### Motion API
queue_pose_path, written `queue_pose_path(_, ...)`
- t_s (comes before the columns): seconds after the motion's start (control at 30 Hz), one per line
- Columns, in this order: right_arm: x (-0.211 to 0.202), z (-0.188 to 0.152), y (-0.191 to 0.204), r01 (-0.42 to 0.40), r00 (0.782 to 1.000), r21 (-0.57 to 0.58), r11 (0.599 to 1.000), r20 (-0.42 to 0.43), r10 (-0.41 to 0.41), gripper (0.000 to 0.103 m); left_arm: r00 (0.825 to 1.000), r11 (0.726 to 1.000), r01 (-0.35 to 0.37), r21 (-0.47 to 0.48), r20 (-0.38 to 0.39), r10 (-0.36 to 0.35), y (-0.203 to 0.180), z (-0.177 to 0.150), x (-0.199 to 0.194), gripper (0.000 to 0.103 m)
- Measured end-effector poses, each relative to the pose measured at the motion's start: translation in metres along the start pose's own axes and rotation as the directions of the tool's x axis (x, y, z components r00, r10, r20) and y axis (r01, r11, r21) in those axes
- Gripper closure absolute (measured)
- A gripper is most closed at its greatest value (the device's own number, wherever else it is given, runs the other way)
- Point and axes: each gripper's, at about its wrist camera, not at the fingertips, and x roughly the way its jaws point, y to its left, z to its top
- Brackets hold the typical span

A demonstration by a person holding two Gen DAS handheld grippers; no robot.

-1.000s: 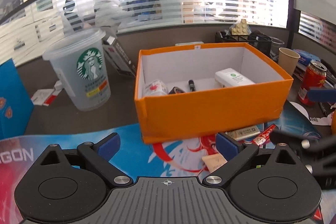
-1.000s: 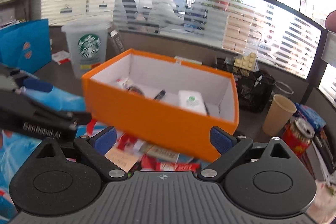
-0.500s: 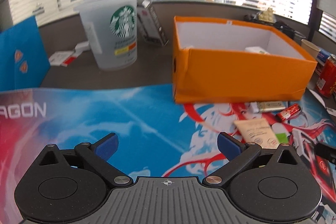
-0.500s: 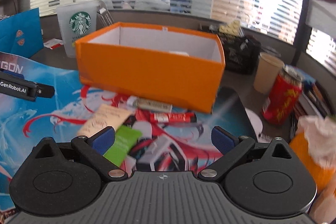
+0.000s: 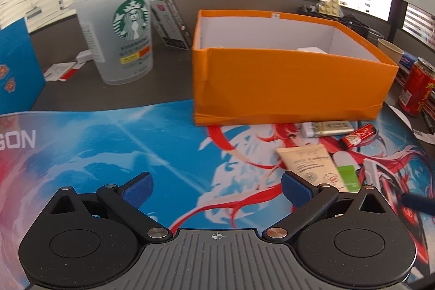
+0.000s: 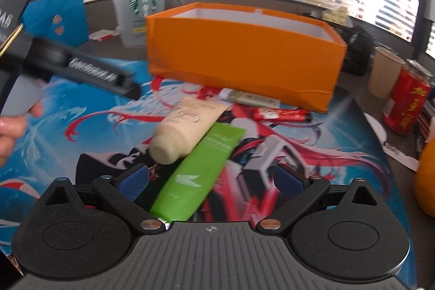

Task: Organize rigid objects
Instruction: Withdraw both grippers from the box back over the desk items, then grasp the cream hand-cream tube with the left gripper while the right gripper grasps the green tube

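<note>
The right gripper [image 6: 210, 182] is the nearer one. Its two blue pads are spread wide apart and hold nothing. The green tube [image 6: 199, 171] lies right in front of it, in the lower middle of the right wrist view. The tube's near end reaches in between the two pads, a bit closer to the left pad. Its long side runs from the lower middle of the frame up and to the right, so it is tilted across the gap, not straight along it. I think the gripper needs to turn a little to close across the tube's thin sides.

The green tube is flat and smooth, with a white leaf mark. A cream tube [image 6: 182, 131] lies just beside it on the left, and they seem to touch. That could get in the way.

The orange box [image 6: 244, 50] stands behind them in the upper middle of the frame, open on top.

The left gripper [image 5: 216, 190] is spread wide too and empty. It hangs over the bare blue mat [image 5: 114, 143], with the tubes off to its lower right.
</note>
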Motion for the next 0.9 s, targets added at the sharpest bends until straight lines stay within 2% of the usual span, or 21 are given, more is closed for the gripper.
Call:
queue_pose_path(0.1, 0.006, -0.004, 0.005, -0.01, 1.0, -0.018, 1.0, -0.015, 0.009, 0.004, 1.0, 1.0, 0.008, 0.008, -0.005, -0.008, -0.01, 0.003, 0.003, 0.002)
queue_pose_path(0.23, 0.009, -0.009, 0.004, 0.032, 0.999, -0.054, 0.998, -0.018, -0.033, 0.008, 1.0, 1.0, 0.012, 0.02, -0.016, -0.012, -0.021, 0.004, 0.008, 0.001)
queue_pose_path(0.43, 0.005, -0.012, -0.024, 0.05, 0.999, -0.003, 0.999, -0.012, -0.05, 0.031, 0.999, 1.0, 0.017, 0.025, -0.031, -0.016, -0.032, 0.005, 0.014, 0.001)
queue_pose_path(0.5, 0.003, -0.013, -0.034, 0.053, 0.999, 0.023, 0.998, -0.013, -0.053, 0.041, 0.999, 1.0, 0.017, 0.025, -0.031, -0.017, -0.034, 0.006, 0.014, 0.001)
queue_pose_path(0.57, 0.001, -0.014, -0.044, 0.05, 0.999, 0.05, 0.997, -0.013, -0.05, 0.056, 0.999, 0.999, 0.018, 0.028, -0.034, -0.017, -0.037, 0.007, 0.014, 0.001)
queue_pose_path(0.63, -0.001, -0.014, -0.051, 0.07, 0.997, 0.059, 0.996, -0.013, -0.069, 0.061, 0.999, 0.999, 0.021, 0.029, -0.035, -0.02, -0.039, 0.008, 0.014, 0.001)
queue_pose_path(0.8, -0.003, -0.016, -0.054, 0.068, 0.998, 0.054, 0.996, -0.01, -0.068, 0.061, 0.999, 0.999, 0.03, 0.038, -0.038, -0.029, -0.047, 0.009, 0.014, 0.001)
queue_pose_path(0.87, -0.001, -0.014, -0.055, 0.052, 0.999, 0.044, 0.998, -0.014, -0.051, 0.052, 0.999, 0.999, 0.034, 0.035, -0.033, -0.032, -0.05, 0.011, 0.012, 0.001)
queue_pose_path(0.9, 0.0, -0.013, -0.056, 0.051, 0.999, 0.038, 0.998, -0.015, -0.05, 0.052, 0.999, 0.999, 0.035, 0.035, -0.032, -0.034, -0.051, 0.011, 0.012, 0.001)
